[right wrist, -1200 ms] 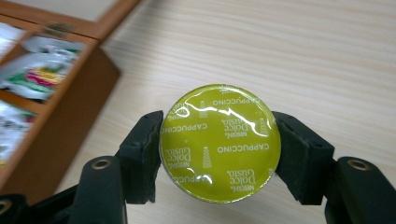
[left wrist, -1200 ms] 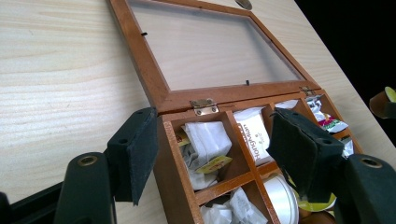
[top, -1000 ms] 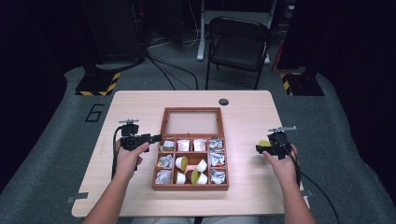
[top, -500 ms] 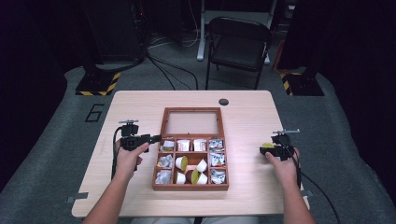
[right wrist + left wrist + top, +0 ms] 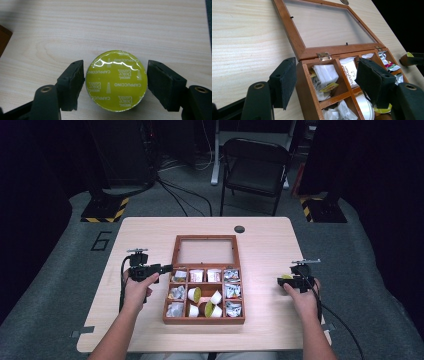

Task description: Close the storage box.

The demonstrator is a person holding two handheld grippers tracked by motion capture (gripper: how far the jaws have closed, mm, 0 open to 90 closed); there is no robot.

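Worktop [image 5: 150,227] with wooden box [image 5: 204,292] at centre, lid flat. Left tool [image 5: 325,82] spread astride the box's corner — right tool [image 5: 116,85] spread around a yellow-lidded capsule [image 5: 116,83], lower centre.

Both forearms reach forward over the table [image 5: 150,227] from its near edge, one at each side. The left hand [image 5: 136,286] grips the left gripper [image 5: 167,268] near the table's left side, jaws pointing toward the table's middle and spread wide apart, nothing between the pads. The right hand [image 5: 300,291] holds the right gripper [image 5: 280,281] near the table's right edge, jaws pointing inward and parted, the pads [image 5: 75,83] not pressing anything.
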